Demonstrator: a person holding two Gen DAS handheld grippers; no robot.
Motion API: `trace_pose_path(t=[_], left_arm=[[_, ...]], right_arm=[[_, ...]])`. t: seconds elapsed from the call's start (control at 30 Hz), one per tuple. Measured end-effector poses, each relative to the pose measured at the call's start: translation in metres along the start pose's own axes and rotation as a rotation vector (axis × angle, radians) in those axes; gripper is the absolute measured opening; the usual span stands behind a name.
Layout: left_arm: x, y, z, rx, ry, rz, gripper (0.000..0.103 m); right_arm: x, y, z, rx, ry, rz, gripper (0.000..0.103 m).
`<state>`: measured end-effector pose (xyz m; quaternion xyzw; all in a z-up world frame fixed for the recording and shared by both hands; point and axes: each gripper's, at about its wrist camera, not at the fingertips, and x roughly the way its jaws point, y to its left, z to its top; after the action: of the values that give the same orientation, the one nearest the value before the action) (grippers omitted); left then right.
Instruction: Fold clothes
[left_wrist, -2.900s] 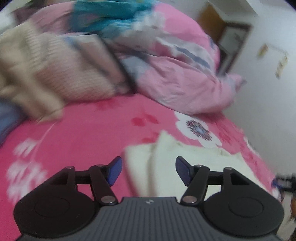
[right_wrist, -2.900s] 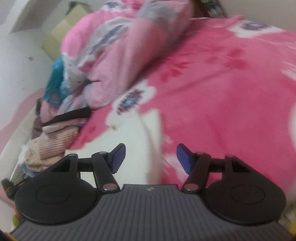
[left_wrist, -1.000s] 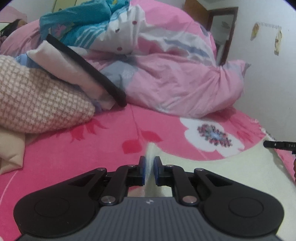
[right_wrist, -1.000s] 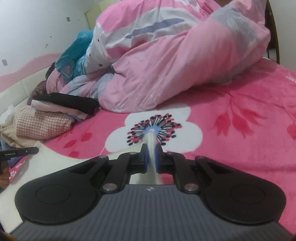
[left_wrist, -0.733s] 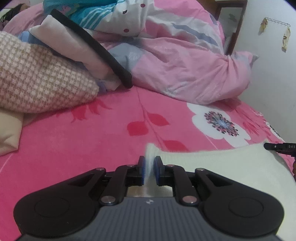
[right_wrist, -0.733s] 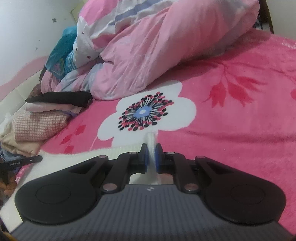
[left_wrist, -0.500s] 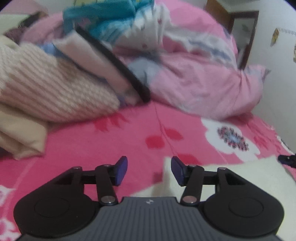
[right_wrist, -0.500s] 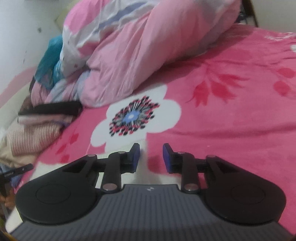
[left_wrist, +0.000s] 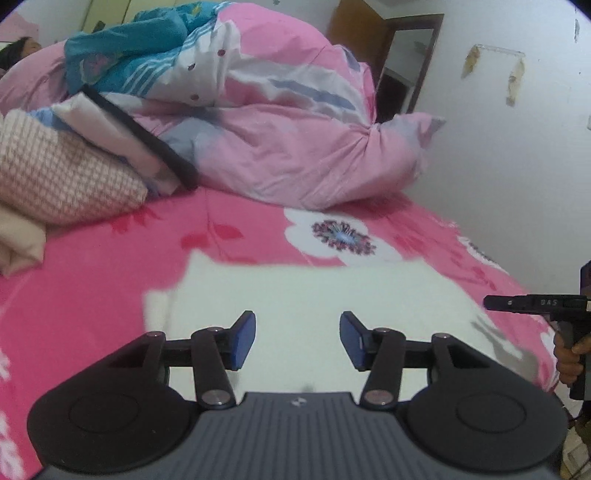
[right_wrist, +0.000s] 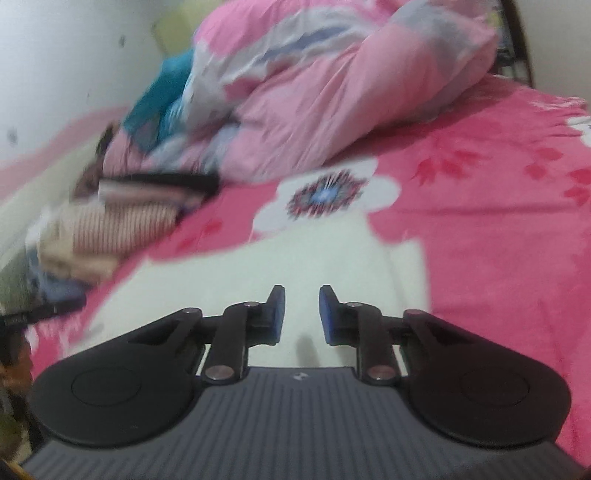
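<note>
Both of my tools hang over the bed with nothing in them: my left hand-held gripper (left_wrist: 297, 339) has its blue pads spread wide, and my right hand-held gripper (right_wrist: 298, 314) has its pads apart too, though by a narrower gap. Below them lies the cream garment (left_wrist: 332, 291), flat on the pink floral bedspread (left_wrist: 92, 288) near its front edge, its far edge running nearly straight across. I judge the spread pads leave the cloth free to settle; whether it is a finished fold or one layer of several, I cannot tell.

Counting: two grippers, one cream garment. One stack of clothes (left_wrist: 62, 173) sits at my left, near the head of the bed, where I make out a houndstooth piece, a pale piece with a black band and a beige one beneath. One heaped pink duvet (left_wrist: 295, 147) fills the far side, well apart from the garment.
</note>
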<state>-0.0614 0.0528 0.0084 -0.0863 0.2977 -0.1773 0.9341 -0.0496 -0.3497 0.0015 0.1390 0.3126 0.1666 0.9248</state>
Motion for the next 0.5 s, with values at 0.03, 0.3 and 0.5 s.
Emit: trace_pose_path(t=[0.03, 0.3, 0.5], left_arm=[[0.004, -0.003, -0.007, -0.003, -0.001, 0.012, 0.051], [0.032, 0.017, -0.021, -0.114, 0.051, 0.115, 0.038], [0.035, 0.018, -0.023, -0.119, 0.042, 0.133, 0.038]], right_arm=[[0.009, 0.003, -0.002, -0.020, 0.015, -0.006, 0.017], [0.064, -0.017, 0.002, 0.094, 0.068, -0.031, 0.001], [-0.016, 0.001, -0.005, 0.096, -0.084, -0.070, 0.007]])
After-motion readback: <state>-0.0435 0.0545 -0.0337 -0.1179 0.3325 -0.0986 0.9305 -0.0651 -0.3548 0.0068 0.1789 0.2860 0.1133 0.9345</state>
